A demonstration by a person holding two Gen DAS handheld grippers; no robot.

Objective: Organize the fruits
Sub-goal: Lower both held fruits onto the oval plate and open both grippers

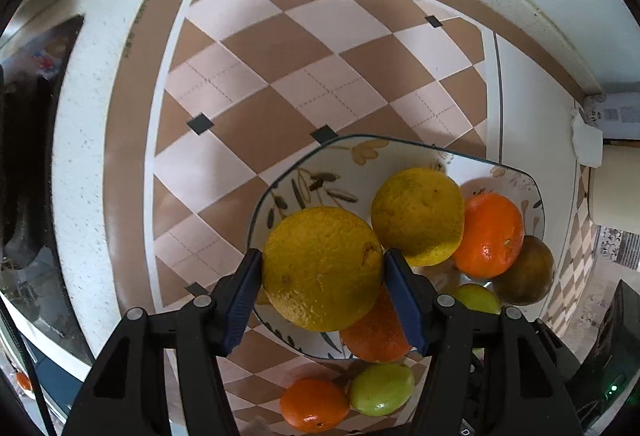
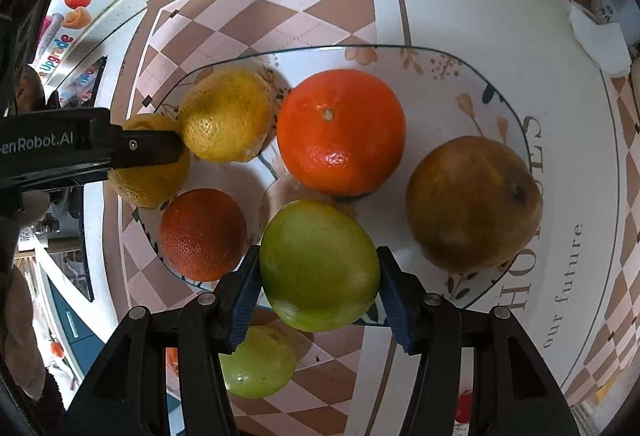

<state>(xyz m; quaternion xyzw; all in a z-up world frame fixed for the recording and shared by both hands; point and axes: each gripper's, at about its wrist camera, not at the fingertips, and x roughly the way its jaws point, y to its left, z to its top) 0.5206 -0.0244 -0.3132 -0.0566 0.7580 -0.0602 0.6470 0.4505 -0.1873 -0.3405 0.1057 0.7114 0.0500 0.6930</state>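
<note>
My left gripper (image 1: 322, 272) is shut on a yellow lemon-like fruit (image 1: 322, 268), held over the near left rim of a floral plate (image 1: 344, 156). The plate holds another yellow fruit (image 1: 418, 214), an orange mandarin (image 1: 490, 234), a brown fruit (image 1: 528, 270) and a darker orange (image 1: 374, 336). My right gripper (image 2: 318, 276) is shut on a green fruit (image 2: 318, 264) above the plate's near rim (image 2: 496, 108). The left gripper body (image 2: 92, 144) shows at the left of the right wrist view with its yellow fruit (image 2: 148, 188).
A mandarin (image 1: 314, 404) and a green fruit (image 1: 382, 388) lie on the checkered mat (image 1: 280, 48) in front of the plate; the green one also shows in the right wrist view (image 2: 258, 368). The mat covers a white speckled counter (image 1: 88, 116). White paper (image 1: 586, 144) sits at the right wall.
</note>
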